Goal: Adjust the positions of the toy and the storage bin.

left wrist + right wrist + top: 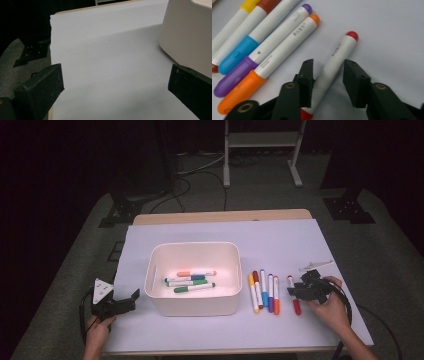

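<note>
Right gripper view: red marker (pixel 334 62) lies on the white sheet (pixel 387 37), apart from the row of markers (pixel 264 47), between the right gripper's (pixel 327 66) jaws; left pad touching, right pad just clear, so not yet pinched. Straddling suits a mid-barrel pickup, likely for the white bin (pixel 192 307). Left gripper (pixel 122 302) rests spread and empty beside it. Dark room beyond.

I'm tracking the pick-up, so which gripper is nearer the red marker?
Right. The right gripper straddles the red marker, one jaw on each side of its barrel. The left gripper sits on the far side of the white bin, well away from it.
</note>
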A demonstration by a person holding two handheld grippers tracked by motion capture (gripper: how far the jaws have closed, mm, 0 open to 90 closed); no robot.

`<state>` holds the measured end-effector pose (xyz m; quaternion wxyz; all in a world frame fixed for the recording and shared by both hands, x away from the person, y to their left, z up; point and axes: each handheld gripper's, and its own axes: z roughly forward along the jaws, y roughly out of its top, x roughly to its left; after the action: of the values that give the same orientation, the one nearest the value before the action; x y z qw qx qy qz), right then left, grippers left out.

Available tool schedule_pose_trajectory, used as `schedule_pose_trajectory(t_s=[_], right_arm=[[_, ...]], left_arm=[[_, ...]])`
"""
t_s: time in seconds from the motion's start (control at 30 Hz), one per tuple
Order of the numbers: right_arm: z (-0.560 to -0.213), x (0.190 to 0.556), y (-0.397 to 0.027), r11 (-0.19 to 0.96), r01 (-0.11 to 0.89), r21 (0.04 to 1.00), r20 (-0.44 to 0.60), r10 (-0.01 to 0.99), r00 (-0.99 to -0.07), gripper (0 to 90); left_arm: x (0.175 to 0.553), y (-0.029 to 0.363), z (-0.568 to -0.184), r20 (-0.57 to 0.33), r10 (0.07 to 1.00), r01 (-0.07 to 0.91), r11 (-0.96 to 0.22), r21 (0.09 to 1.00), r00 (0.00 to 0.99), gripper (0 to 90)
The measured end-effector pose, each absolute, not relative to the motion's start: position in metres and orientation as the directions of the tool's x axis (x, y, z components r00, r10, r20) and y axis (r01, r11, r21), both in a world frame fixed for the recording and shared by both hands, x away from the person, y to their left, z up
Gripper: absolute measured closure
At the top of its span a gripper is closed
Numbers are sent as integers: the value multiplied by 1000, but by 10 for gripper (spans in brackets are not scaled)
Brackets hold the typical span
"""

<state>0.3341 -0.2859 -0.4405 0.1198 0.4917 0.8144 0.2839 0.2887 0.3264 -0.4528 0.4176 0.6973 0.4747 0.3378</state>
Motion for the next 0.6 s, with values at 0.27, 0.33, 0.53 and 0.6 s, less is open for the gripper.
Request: schedule_pose_trajectory(t_s=[0.27, 0.33, 0.53, 0.6], right_arm=[[-441, 331, -292, 350, 731, 586, 56, 882, -468, 755], [-440, 331, -293, 347, 733, 585, 64, 881, -469, 756], [-428, 326, -294, 324, 731, 601, 135, 859, -493, 757], [-418, 323, -292, 316, 722, 616, 171, 841, -513, 757]], left_arm=[[289, 326, -453, 71, 945, 379, -196, 904, 320, 0], [289, 326, -453, 71, 945, 379, -196, 904, 319, 0], [289, 326, -453, 74, 945, 382, -200, 902, 319, 0], [289, 326, -453, 75, 945, 383, -200, 902, 318, 0]])
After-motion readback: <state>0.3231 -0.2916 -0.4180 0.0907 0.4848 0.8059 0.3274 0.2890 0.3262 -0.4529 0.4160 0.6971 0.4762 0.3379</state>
